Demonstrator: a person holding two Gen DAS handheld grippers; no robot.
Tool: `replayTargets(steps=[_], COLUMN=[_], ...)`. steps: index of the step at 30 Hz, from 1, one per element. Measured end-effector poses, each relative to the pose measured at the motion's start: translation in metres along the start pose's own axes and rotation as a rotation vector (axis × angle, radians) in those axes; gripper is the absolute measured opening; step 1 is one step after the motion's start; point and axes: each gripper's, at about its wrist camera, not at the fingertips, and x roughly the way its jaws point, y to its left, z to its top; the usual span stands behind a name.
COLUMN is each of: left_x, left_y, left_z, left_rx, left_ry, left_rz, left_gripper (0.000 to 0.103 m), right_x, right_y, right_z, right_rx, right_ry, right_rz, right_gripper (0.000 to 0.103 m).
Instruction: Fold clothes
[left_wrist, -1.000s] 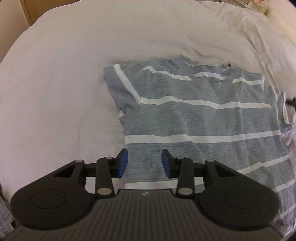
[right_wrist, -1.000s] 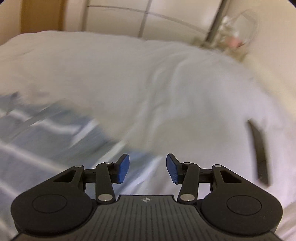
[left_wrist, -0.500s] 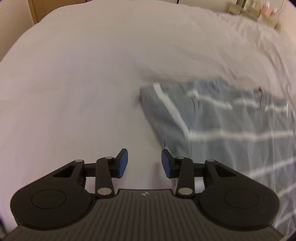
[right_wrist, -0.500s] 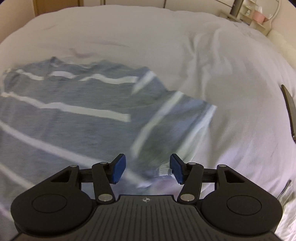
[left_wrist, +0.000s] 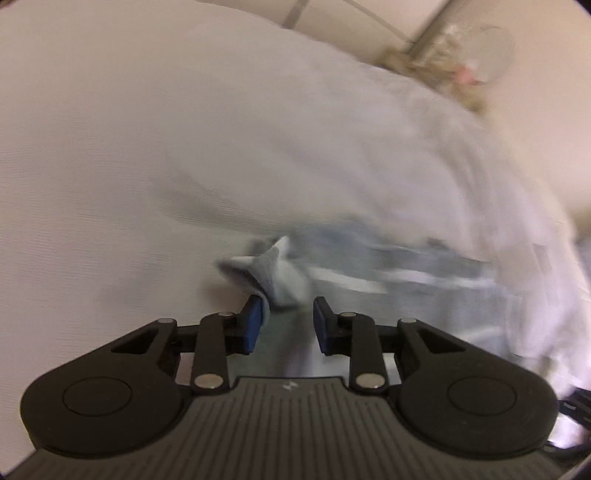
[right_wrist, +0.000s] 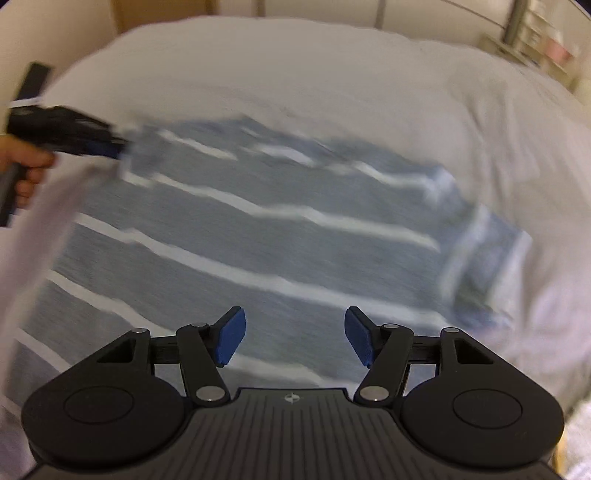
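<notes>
On the white bed sheet (right_wrist: 332, 74) a grey-blue cotton T-shirt with white stripes (right_wrist: 280, 236) lies spread, largely unfolded.

Left wrist view: the left gripper (left_wrist: 287, 320) has its jaws partly apart, with a bunched-up sleeve corner of the shirt (left_wrist: 275, 273) between them and against the left pad; blur hides whether it is pinched.
Right wrist view: the right gripper (right_wrist: 294, 334) hovers over the shirt's body, jaws wide apart and empty. By my reading, most folding remains.
</notes>
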Motion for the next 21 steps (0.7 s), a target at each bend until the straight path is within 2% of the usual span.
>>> replayTargets(steps=[3, 5, 8, 10, 12, 17, 21], left_x=[-0.009, -0.02, -0.04, -0.051, -0.054, -0.034, -0.007], left_y=[-0.042, -0.052, -0.037, -0.008, 0.023, 0.073, 0.061], left_z=[-0.02, -0.035, -0.048, -0.047, -0.041, -0.029, -0.03], left_rx=[0.091, 0.125, 0.112, 0.047, -0.015, -0.125, -0.073], left_ry=[0.048, 0.052, -0.004, -0.053, -0.065, -0.019, 0.072], left_rz=[-0.142, -0.184, -0.101, -0.011, 0.048, 0.037, 0.017], left_gripper=[0.026, 0.027, 0.027, 0.028, 0.028, 0.028, 0.029], right_x=[0.002, 0.003, 0.003, 0.001, 0.007, 0.023, 0.035], right_y=[0.019, 0.028, 0.031, 0.03, 0.029, 0.04, 0.051], right_z=[0.017, 0.026, 0.038, 0.042, 0.047, 0.059, 0.07], right_rx=[0.043, 0.047, 0.02, 0.005, 0.0, 0.002, -0.004], right_ry=[-0.043, -0.054, -0.059, -0.068, -0.07, -0.083, -0.097], right_rz=[-0.011, -0.025, -0.034, -0.036, -0.037, -0.003, 0.03], right_gripper=[0.063, 0.065, 0.066, 0.068, 0.07, 0.071, 0.071])
